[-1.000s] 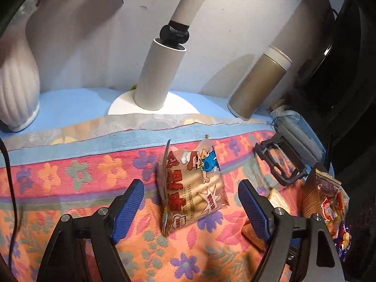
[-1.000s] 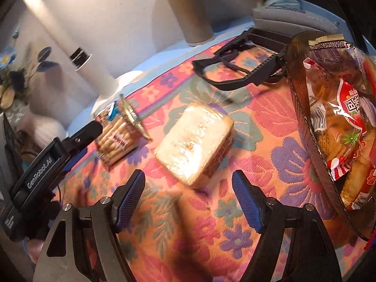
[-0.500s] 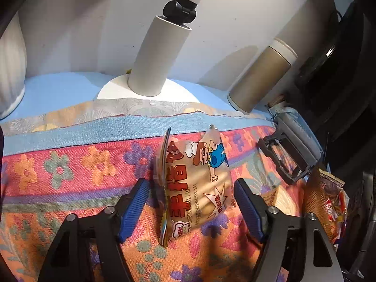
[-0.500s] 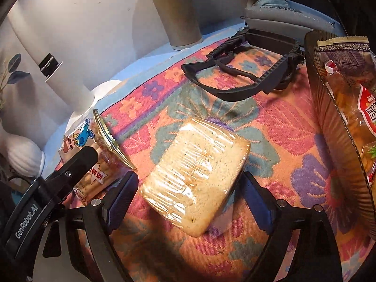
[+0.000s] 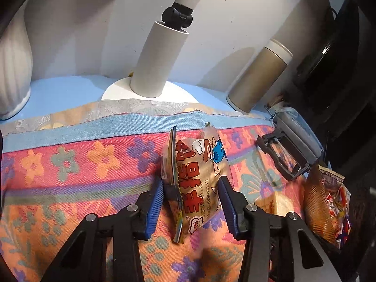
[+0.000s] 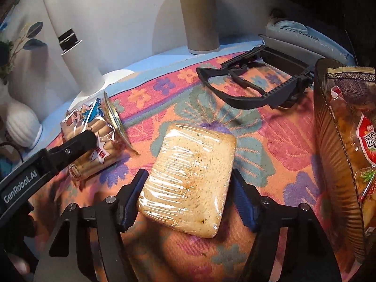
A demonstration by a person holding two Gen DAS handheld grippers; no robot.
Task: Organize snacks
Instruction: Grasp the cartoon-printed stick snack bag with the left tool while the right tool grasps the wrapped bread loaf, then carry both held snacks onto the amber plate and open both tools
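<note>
Two snacks, two sets of closing jaws

Two grippers work at once. The left gripper (image 5: 191, 196) has its jaws closing around a snack bag (image 5: 199, 178); the blue pads sit at the bag's two sides, and whether they press yet I cannot tell. That bag is clear-fronted with a cartoon figure, red lettering and finger-shaped biscuits inside, its crimped edge standing up off the flowered cloth (image 5: 70, 164) that covers the desk. The right gripper (image 6: 188, 202) has its jaws closing on a wrapped bread slab (image 6: 190, 178), a pale, speckled, rounded square under shiny film, lying flat on the cloth; the pads are right at its edges, contact unclear.

Counted outward: one black plastic frame (image 6: 253, 87) lying beyond the bread, one brown basket (image 6: 333, 155) at the right edge holding red-printed snack packets (image 6: 366, 138), one tan flask (image 6: 199, 14), one white lamp (image 5: 159, 58) on a round base, one white ribbed vase (image 5: 11, 65).

Only the right wrist view shows the bread whole; the left wrist view catches just a corner of it behind its own finger.
</note>
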